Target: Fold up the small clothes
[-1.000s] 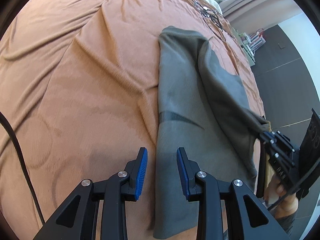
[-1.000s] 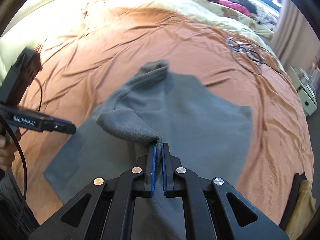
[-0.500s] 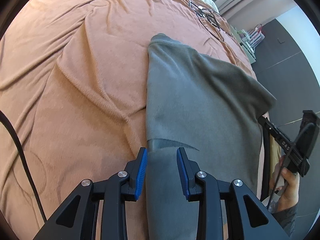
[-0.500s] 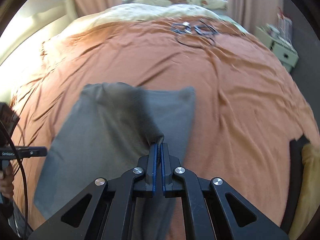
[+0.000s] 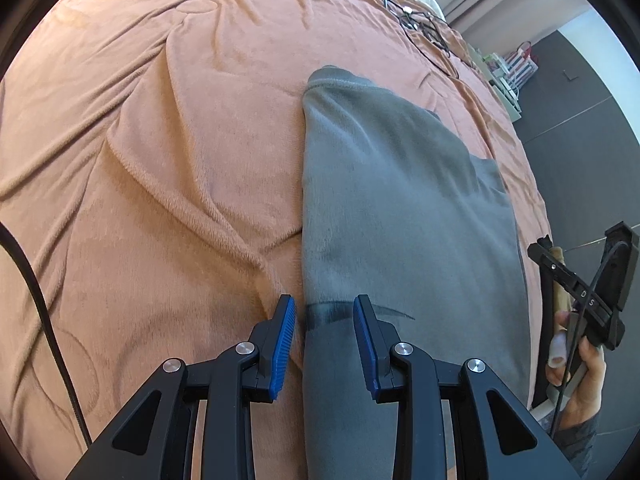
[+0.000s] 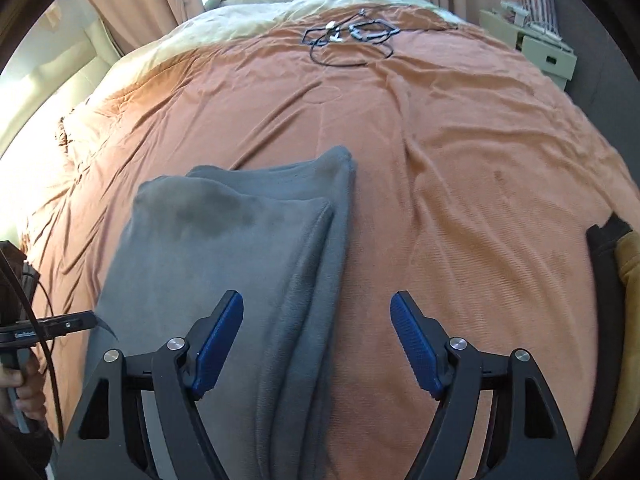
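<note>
A grey fleece garment (image 5: 404,216) lies folded lengthwise on the orange bedspread (image 5: 160,140). It also shows in the right wrist view (image 6: 240,256), with its folded edge running down the middle. My left gripper (image 5: 325,320) is open and empty, just above the garment's left edge. My right gripper (image 6: 317,324) is wide open and empty, over the garment's right folded edge. The right gripper also shows at the right edge of the left wrist view (image 5: 580,288), and the left one at the left edge of the right wrist view (image 6: 48,326).
Black cables (image 6: 348,36) lie on the far part of the bed. Cream bedding (image 6: 256,20) and curtains are beyond. A small white drawer unit (image 6: 536,52) stands at the far right. A yellow and black item (image 6: 624,264) is at the bed's right edge.
My right gripper opened and let go of the garment's edge, which now lies folded over flat. My left gripper stayed open near the garment's left edge.
</note>
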